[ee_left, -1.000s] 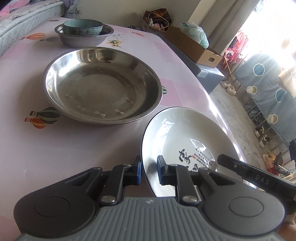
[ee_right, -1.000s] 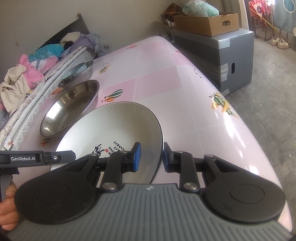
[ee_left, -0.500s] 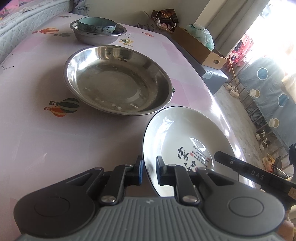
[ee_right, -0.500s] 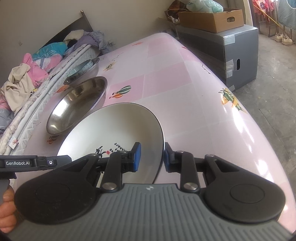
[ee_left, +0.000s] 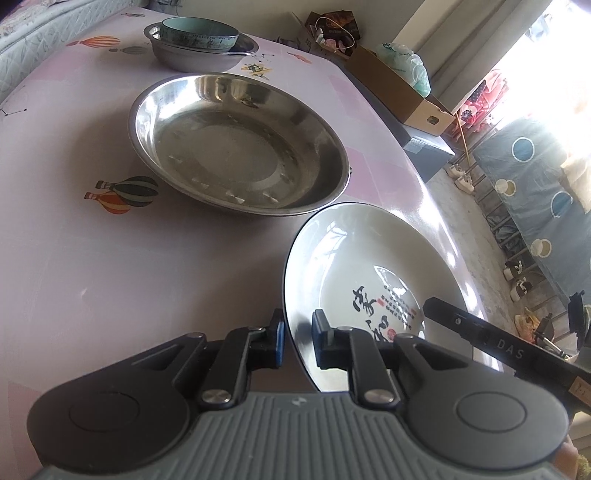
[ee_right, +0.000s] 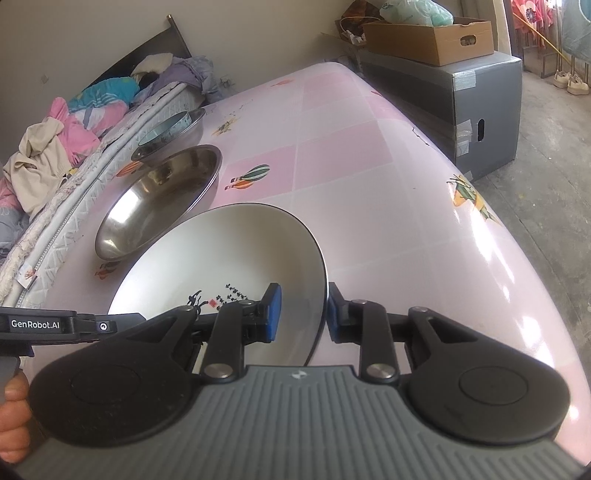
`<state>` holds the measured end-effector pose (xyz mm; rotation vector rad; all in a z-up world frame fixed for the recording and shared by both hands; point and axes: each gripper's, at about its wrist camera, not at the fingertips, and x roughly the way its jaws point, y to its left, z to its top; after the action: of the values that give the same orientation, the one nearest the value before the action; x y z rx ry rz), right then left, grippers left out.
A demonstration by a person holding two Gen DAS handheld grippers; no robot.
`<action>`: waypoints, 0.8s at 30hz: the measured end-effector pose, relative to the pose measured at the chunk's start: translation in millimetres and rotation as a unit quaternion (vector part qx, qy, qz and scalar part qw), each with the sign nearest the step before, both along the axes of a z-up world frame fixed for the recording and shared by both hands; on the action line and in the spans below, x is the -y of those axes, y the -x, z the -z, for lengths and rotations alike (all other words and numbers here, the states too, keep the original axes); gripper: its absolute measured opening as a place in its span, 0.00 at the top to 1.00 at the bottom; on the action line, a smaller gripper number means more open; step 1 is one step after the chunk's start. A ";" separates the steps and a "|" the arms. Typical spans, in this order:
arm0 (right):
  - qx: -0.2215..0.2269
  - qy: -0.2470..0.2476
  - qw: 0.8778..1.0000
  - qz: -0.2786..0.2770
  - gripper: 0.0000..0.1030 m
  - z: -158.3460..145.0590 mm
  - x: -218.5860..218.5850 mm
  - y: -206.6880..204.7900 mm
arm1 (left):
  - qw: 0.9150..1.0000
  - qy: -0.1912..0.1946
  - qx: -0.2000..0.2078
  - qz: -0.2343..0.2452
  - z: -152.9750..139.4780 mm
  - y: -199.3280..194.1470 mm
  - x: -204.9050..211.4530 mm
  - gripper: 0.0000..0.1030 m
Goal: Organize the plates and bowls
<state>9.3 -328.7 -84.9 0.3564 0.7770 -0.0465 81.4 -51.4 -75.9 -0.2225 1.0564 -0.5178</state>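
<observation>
A white plate (ee_left: 369, 258) with black calligraphy is held between both grippers over the pink table (ee_left: 74, 258). My left gripper (ee_left: 297, 332) is shut on its left rim. My right gripper (ee_right: 303, 306) is shut on its right rim (ee_right: 321, 280). Just beyond the plate (ee_right: 229, 254) lies a wide steel plate (ee_left: 240, 147), and the white plate's far rim overlaps its near edge in both views. Farther back a teal bowl (ee_left: 199, 29) sits inside a smaller steel bowl (ee_left: 201, 59). The same stack (ee_right: 170, 127) shows in the right wrist view.
The table's rounded edge drops to the floor on the right (ee_right: 517, 258). A cardboard box (ee_right: 428, 37) rests on a grey crate (ee_right: 461, 103) past the far end. A mattress edge (ee_right: 55, 221) with piled clothes (ee_right: 74, 122) runs along the left side.
Both grippers keep their hold on the white plate. The steel plate and the bowl stack have slid rightward in both views, and the white plate's far rim now sits closer to the steel plate.
</observation>
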 end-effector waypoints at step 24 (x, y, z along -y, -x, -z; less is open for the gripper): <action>0.013 0.054 0.998 -0.010 0.70 0.0 -14.0 3.2 | 0.996 -0.065 0.069 0.008 -5.9 19.2 23.5 0.75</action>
<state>6.1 -314.7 -84.9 0.2462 0.7481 -0.0653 62.2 -74.9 -70.0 -0.0635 0.9536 -0.4700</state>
